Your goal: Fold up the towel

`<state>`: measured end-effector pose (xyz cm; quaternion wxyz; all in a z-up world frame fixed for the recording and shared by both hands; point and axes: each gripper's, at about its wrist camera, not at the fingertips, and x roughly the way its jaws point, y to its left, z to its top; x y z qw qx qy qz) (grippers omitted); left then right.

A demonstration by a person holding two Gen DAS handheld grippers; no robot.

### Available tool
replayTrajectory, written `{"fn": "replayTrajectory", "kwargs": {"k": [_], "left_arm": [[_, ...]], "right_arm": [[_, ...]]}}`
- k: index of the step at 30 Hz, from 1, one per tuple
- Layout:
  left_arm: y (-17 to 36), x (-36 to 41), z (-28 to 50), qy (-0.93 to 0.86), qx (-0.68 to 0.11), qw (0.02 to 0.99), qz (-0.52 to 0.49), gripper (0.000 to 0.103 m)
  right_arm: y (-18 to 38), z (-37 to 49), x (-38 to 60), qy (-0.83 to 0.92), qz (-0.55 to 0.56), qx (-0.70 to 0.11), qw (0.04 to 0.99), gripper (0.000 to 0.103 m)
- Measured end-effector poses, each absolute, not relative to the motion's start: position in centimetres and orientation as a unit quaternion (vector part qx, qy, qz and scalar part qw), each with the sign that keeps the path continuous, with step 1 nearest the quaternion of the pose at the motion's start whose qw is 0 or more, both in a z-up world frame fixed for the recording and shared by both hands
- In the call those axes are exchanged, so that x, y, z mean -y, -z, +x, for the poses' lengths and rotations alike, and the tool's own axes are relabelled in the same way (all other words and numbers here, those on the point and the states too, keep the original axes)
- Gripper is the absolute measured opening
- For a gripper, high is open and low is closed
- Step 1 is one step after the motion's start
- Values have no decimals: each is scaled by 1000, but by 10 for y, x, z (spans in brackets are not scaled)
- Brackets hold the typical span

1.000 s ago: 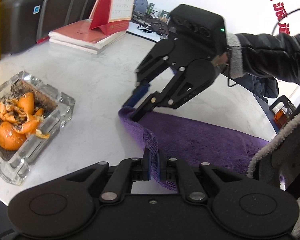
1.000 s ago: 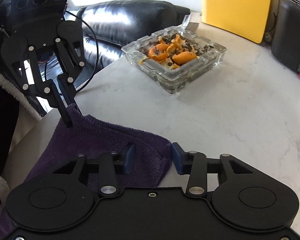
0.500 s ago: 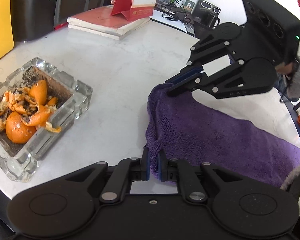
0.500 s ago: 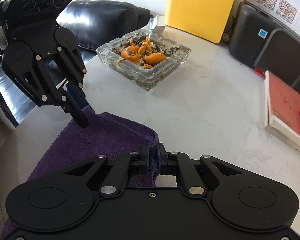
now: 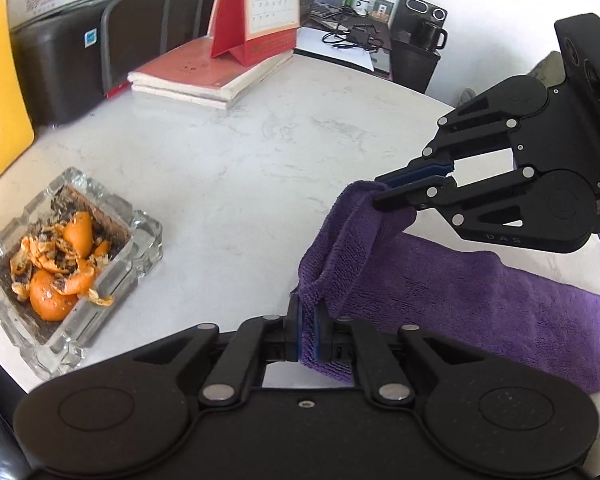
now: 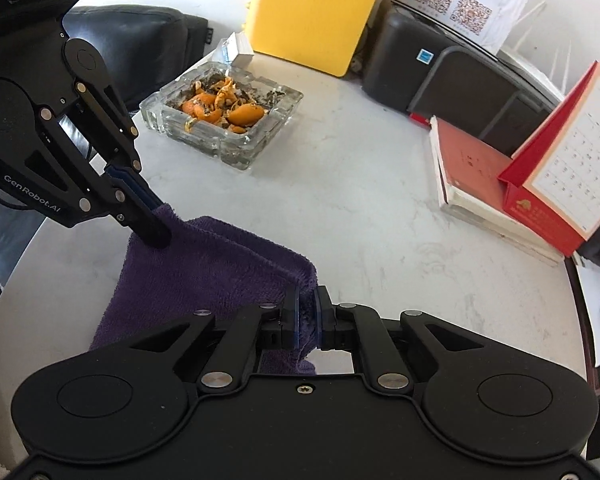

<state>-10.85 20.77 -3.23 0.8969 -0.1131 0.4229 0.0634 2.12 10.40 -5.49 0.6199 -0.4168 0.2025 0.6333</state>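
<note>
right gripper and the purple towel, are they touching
Touching. The right wrist view shows the right gripper with its jaws shut on a corner of the purple towel.

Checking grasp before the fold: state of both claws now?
Left claw: closed on a corner of the purple towel.
Right claw: closed on the towel's other near corner.

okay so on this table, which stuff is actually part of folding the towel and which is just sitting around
In use:
purple towel
left gripper, shut on one towel corner
right gripper, shut on the other

Lying about:
glass ashtray of orange peel
red books
desk calendar
yellow folder
</note>
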Motion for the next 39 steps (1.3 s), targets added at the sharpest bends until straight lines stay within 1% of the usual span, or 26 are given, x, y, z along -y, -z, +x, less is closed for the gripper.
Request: {"fn": "replayTrajectory", "kwargs": {"k": [7, 14, 20, 27, 32, 34, 36, 37, 38, 39], "left_arm": [[21, -177, -108, -39, -421, 903, -80, 5], [6, -141, -113, -20, -406, 910, -78, 5], [11, -93, -110, 26, -420, 905, -69, 5], [39, -49, -100, 69, -456, 884, -78, 5], [44, -47, -96, 64, -461, 879, -98, 5], [40, -51, -97, 59, -458, 881, -105, 5], [37, -55, -98, 58, -455, 882, -104, 5], [36, -56, -99, 58, -454, 883, -102, 5], [36, -56, -100, 59, -454, 883, -100, 5], [36, -55, -99, 62, -454, 883, -98, 5]], "right_arm": [[43, 16, -74, -609, -400, -206, 653, 7], [30, 16, -39, -599, -389, -194, 673, 7], [22, 17, 11, -589, -377, -200, 687, 7], [42, 20, 67, -565, -363, -243, 700, 7], [55, 27, 86, -553, -339, -285, 706, 7], [54, 34, 94, -541, -302, -314, 719, 8], [51, 41, 103, -531, -258, -340, 732, 17], [48, 47, 111, -523, -216, -367, 738, 26], [47, 53, 119, -517, -177, -392, 740, 32], [47, 58, 125, -510, -138, -416, 741, 36]]}}
